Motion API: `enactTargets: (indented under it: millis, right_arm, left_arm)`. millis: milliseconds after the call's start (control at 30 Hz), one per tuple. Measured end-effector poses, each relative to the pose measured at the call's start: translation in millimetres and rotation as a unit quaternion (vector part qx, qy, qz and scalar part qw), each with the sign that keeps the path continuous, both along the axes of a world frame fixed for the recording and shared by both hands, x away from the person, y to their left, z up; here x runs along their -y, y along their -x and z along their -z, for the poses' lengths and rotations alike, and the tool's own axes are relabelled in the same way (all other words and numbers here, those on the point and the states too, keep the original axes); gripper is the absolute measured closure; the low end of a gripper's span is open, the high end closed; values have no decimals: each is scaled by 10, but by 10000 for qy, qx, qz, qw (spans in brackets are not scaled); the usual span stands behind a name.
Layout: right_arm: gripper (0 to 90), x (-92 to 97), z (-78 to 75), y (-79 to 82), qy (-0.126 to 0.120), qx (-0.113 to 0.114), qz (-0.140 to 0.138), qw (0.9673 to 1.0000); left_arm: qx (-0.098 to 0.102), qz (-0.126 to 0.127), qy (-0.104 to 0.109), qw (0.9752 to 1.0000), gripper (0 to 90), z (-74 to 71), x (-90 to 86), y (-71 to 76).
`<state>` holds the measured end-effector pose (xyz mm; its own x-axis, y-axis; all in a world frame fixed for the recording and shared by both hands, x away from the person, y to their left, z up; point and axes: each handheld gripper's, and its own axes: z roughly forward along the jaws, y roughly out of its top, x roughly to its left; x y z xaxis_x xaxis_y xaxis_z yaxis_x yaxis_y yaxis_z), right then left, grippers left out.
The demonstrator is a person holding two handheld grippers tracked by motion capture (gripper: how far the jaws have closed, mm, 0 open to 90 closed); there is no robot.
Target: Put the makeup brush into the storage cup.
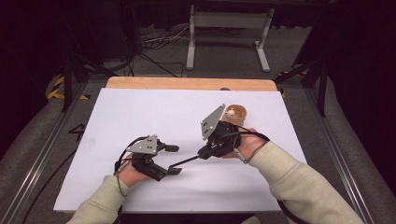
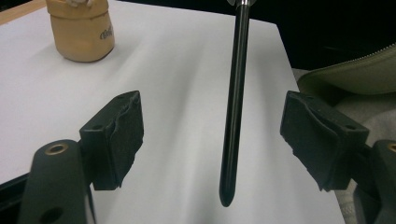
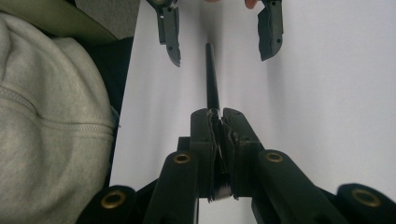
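Right claw (image 1: pixel 201 152) clamped on one end of a thin black rod (image 2: pixel 235 107), tip hanging between the spread-apart left claw (image 1: pixel 175 160) near the tabletop's (image 1: pixel 140 112) front edge (could swing or slip, being pinched so near its end).

A flat white rectangular sheet (image 1: pixel 140 116) covers the desk, leaving a strip of light wooden desktop (image 1: pixel 187 83) bare along the far edge. A small round tan wooden cup (image 1: pixel 236 113) stands near the far right corner.

High view looks down over the table (image 1: pixel 140 116); both close gripper views share the black rod (image 2: pixel 233 107).
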<state>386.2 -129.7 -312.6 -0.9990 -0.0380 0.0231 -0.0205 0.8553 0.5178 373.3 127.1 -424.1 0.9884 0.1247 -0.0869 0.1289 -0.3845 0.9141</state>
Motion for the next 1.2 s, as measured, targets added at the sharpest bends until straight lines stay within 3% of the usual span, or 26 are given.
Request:
enactTargets:
  millis: [467,767,833,1100,1200]
  right_arm:
    - [831,-218,-113,-65,762,-100,-102,9970]
    - [831,-317,-131,-98,938,-176,-222,9952]
    - [831,-329,-136,-106,991,-217,-230,9946]
    - [831,-351,-138,-135,1088,-284,-266,9933]
    - [832,-371,-134,-145,1098,-300,-299,9930]
  left_arm:
    - [-67,-45,-339,9994,279,-1,88,-23]
    - [-7,80,-500,9987,448,10,110,-13]
    - [77,99,-547,9984,461,12,119,-1]
    - [96,199,-640,9977,529,17,139,13]
    - [110,218,-656,9975,609,18,132,6]
